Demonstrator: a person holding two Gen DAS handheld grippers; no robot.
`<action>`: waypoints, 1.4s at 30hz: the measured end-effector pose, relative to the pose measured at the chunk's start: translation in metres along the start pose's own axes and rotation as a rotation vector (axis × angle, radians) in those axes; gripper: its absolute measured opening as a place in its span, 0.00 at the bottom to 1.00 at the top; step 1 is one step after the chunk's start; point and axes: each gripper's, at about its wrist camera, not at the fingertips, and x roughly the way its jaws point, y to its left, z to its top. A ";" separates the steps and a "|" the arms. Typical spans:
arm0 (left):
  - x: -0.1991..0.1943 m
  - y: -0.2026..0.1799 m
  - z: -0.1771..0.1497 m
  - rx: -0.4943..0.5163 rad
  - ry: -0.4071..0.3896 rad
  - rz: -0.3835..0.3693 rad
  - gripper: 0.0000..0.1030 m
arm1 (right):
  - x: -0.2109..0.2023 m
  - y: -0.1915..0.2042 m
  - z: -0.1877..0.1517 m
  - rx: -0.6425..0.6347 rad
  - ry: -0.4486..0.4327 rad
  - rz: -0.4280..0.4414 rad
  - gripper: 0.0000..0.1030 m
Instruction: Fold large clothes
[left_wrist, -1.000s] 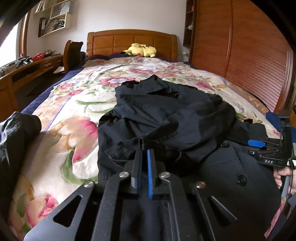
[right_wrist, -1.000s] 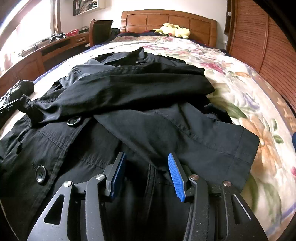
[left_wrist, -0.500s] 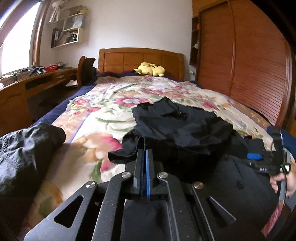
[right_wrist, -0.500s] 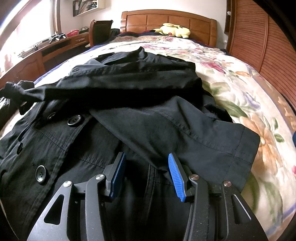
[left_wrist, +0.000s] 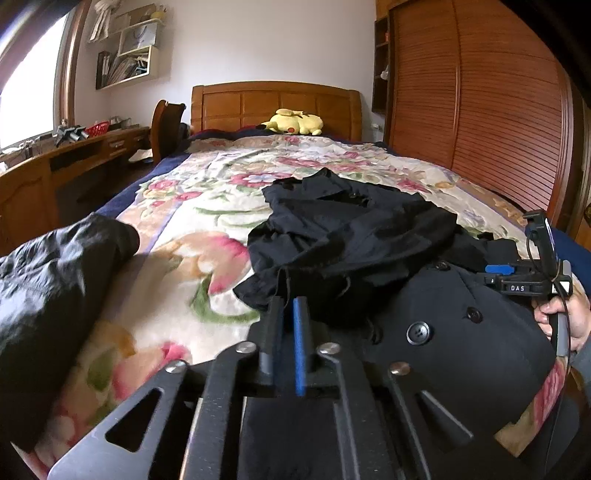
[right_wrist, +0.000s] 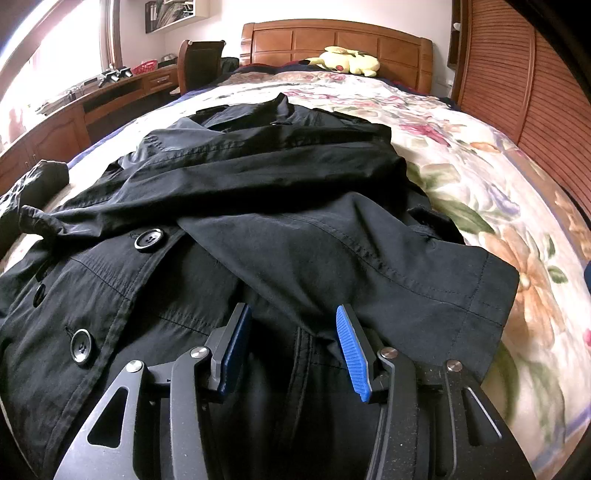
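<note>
The left tongs (left_wrist: 287, 308) stand a narrow slit apart, having just been opening, and nothing is between them: only a loose thread of the black coat (left_wrist: 354, 236) trails by their tips, so the sleeve end (left_wrist: 258, 291) they face lies free on the bed (left_wrist: 207, 206), probably let go so it can rest where it was drawn. The right tongs (right_wrist: 291, 325) are held well apart with coat cloth under and between them, but the pads (right_wrist: 349, 339) do not press on it; they hover over the near front of the coat, likely waiting to steady or lift the next fold. The coat lies spread along the middle of the bed, collar toward the far headboard (right_wrist: 336, 37), one sleeve (right_wrist: 221, 173) folded across the chest toward the left and the other sleeve (right_wrist: 388, 258) crossing toward the near right, its cuff on the flowered cover. Buttons (right_wrist: 149, 239) show on the near left front. A second dark garment (left_wrist: 51, 280) sits at the left edge, apart from the coat, seemingly waiting its turn.
</note>
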 end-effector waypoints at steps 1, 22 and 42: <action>-0.001 0.000 -0.002 0.000 -0.003 0.002 0.23 | 0.000 0.000 0.000 0.000 0.000 0.000 0.48; -0.026 -0.001 -0.030 -0.032 0.038 -0.006 0.73 | -0.064 0.004 -0.032 -0.065 -0.001 0.012 0.48; -0.041 0.016 -0.062 0.051 0.098 0.047 0.64 | -0.120 -0.037 -0.086 0.003 0.006 -0.064 0.63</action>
